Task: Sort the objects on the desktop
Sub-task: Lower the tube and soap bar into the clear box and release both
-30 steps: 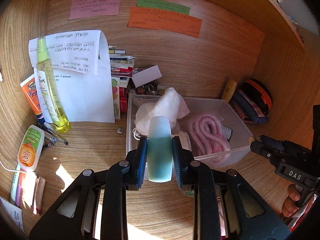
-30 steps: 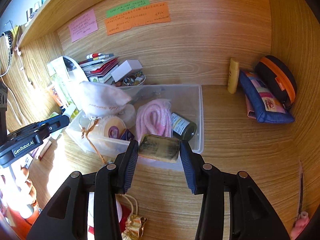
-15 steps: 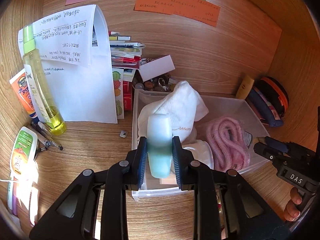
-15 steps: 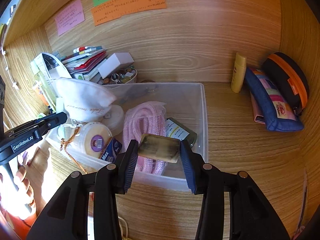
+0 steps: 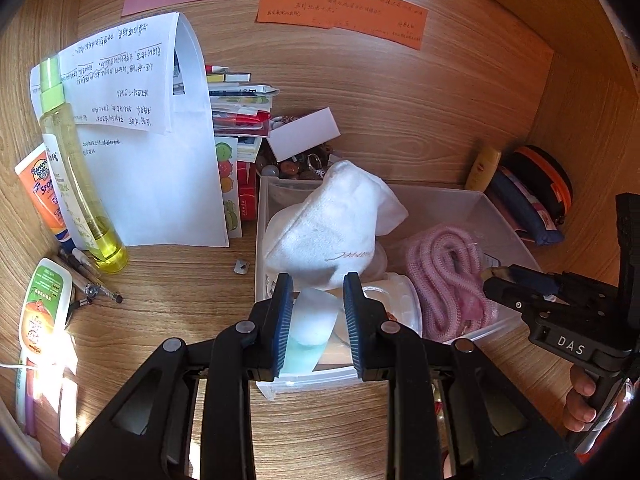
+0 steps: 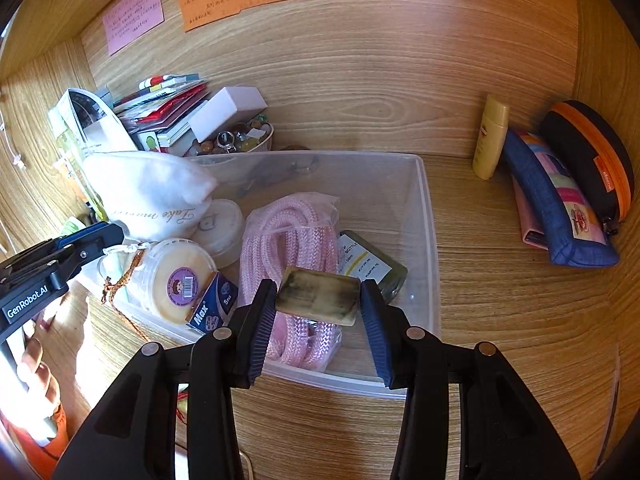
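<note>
Both grippers lowered over bin rim [image 6: 430, 248]

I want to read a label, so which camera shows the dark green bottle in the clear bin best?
The right wrist view: the dark green bottle lies beside the pink rope in the clear bin, label facing up. The left wrist view shows only a sliver of its label behind the rope.

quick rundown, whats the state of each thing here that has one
left gripper: shut on the teal tube
right gripper: shut on the brown block, above the bin
clear bin: lidless, partly filled
pink rope: coiled, in the bin
yellow spray bottle: upright, capped
</note>
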Demonstrator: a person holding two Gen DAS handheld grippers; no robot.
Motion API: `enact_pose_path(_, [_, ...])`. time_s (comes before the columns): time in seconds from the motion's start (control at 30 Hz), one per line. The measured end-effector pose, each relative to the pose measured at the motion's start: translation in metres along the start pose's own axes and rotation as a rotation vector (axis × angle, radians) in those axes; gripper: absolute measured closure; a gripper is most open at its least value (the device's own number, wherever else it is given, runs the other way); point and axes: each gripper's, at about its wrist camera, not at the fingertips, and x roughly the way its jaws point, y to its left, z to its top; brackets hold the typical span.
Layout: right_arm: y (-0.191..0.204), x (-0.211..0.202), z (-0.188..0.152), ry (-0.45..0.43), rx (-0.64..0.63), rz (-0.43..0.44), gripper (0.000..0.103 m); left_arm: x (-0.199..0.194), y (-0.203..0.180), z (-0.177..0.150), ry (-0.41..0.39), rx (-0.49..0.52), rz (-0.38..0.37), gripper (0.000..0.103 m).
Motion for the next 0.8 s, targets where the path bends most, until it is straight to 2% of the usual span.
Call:
enact_pose_path(0.17, [0.000,-0.002,0.000,0.002,-0.002,-0.010,0.060,-0.009,-0.004,-0.001,-0.012,0.018,-0.003,0.079])
enact_pose_path(0.3, [0.002,-0.010,-0.002,-0.015,-0.003,-0.016,0.047,-0.017,-0.005,-0.004,-0.017,0.021,-0.007,0.079])
enact_pose_path(0.43, [0.003,-0.022,-0.006,-0.035,-0.002,-0.017,0.034,-0.028,-0.006,-0.009,-0.032,0.022,-0.003,0.068])
enact_pose_path(0.5, [0.004,-0.027,-0.009,-0.044,-0.001,-0.018,0.033,-0.035,-0.009,-0.011,-0.041,0.030,-0.001,0.068])
enact_pose_path(0.57, [0.004,-0.032,-0.012,-0.044,0.000,-0.014,0.032,-0.040,-0.011,-0.014,-0.046,0.035,-0.001,0.063])
enact_pose_path(0.63, [0.004,-0.036,-0.016,-0.048,-0.001,-0.005,0.030,-0.046,-0.013,-0.017,-0.056,0.043,0.004,0.052])
enact_pose_path(0.8, [0.010,-0.055,-0.029,-0.078,-0.027,-0.028,0.024,-0.061,-0.023,-0.030,-0.070,0.074,0.012,0.041])
